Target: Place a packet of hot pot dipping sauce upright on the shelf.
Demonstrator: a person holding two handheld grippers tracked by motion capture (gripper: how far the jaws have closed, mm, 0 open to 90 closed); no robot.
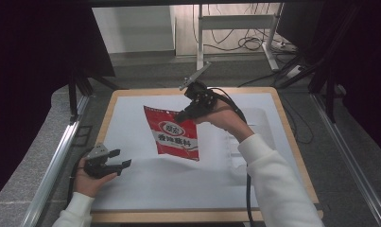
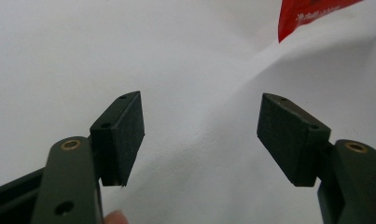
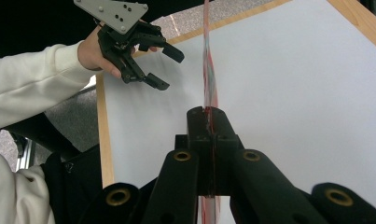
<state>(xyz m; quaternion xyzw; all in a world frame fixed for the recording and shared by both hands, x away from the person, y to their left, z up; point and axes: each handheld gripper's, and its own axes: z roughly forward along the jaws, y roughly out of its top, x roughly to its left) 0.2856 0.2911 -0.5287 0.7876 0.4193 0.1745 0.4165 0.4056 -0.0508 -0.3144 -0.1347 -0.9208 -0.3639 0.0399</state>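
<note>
Two grippers, one packet, one table. At far left, left gripper (image 1: pixel 121 158) low over the white table (image 1: pixel 145 189), jaws spread wide, nothing between them. Centre: single red packet (image 1: pixel 173 133), lifted clear of the surface, hanging tilted; white oval logo and a band of white Chinese characters, too small to read. At its upper right corner, right gripper (image 1: pixel 181 115) clamped tight on the packet's edge.
</note>
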